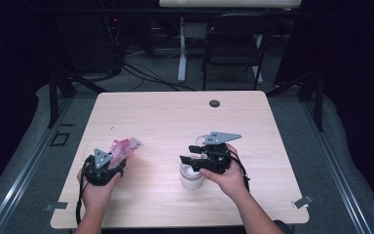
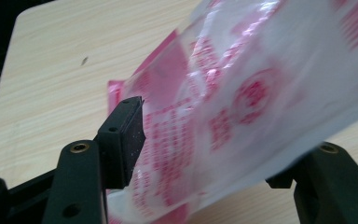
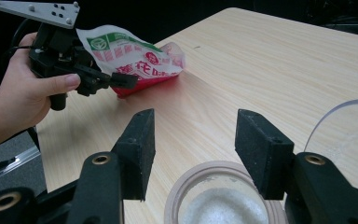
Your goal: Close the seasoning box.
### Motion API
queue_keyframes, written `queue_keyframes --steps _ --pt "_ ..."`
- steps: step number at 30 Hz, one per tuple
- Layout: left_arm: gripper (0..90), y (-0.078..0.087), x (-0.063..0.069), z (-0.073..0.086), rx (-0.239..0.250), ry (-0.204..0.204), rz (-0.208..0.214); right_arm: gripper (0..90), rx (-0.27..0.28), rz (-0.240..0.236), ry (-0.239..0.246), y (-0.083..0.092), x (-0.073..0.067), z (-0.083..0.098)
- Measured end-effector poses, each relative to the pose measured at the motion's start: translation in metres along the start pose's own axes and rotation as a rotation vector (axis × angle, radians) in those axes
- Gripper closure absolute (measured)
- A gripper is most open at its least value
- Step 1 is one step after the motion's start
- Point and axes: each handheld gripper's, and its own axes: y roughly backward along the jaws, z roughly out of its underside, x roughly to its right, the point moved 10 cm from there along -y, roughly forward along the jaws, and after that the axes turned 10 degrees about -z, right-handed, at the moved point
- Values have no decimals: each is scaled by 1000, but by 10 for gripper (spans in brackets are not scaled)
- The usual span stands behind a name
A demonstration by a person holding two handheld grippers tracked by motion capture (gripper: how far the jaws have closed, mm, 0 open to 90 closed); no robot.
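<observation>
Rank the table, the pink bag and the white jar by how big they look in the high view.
Largest to smallest:
1. table
2. pink bag, partly hidden behind the left claw
3. white jar, partly hidden under the right claw
Bag and jar look close in size, so their order is unsure.

High cam overhead, facing fwd/down; gripper cams close, low; all share table (image 1: 175, 122).

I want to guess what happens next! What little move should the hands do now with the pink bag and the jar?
Probably close the left gripper on the pink bag. The bag sits between its jaws, which look parted, and its far end rests on the table. The right gripper hangs open above the open jar of white grains, so the bag needs a firm hold first.
</observation>
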Motion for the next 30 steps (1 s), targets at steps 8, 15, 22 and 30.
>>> queue_keyframes --steps 8,15,22,30 --pt "409 11 38 -17 53 -97 86 477 18 11 27 8 -6 -6" --pt "407 13 65 -22 50 -139 171 518 19 23 8 15 -3 -4" --pt "403 14 82 -23 51 -169 210 543 24 36 4 19 -1 -4" --pt "402 21 96 -28 69 -197 243 575 32 37 0 22 -2 -4"
